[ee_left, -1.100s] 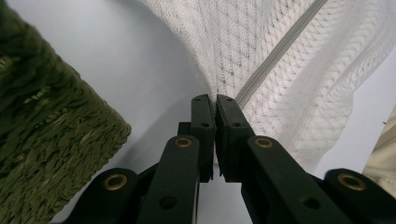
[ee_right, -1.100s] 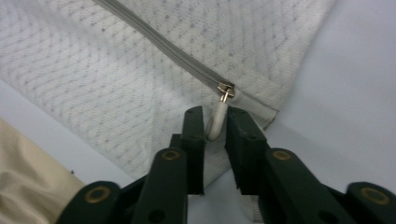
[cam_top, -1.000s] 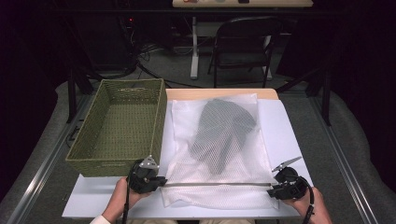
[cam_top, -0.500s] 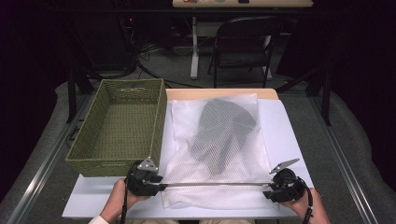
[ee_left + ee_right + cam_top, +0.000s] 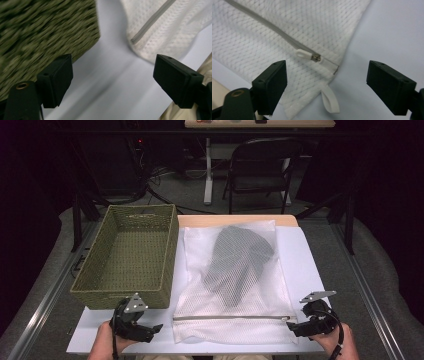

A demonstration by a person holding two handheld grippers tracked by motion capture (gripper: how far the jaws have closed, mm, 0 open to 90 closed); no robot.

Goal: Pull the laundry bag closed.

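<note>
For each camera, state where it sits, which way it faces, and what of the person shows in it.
High view: above the person's side, facing forward and down on the table, basket and mesh bag; both hands and open grippers, left and right.
Left gripper view: rides the left gripper, facing the basket's corner and the bag's zipper end; own jaws.
Right gripper view: rides the right gripper, facing the zipper pull; own jaws.
Shared: all three show the bag's zipper.

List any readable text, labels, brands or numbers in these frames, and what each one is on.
None can be read.
Mesh laundry bag, its zipper pull and hanging loop: no print or tag text.
Woven basket: no label.
Items on the far desk: too small and blurred to tell.
</note>
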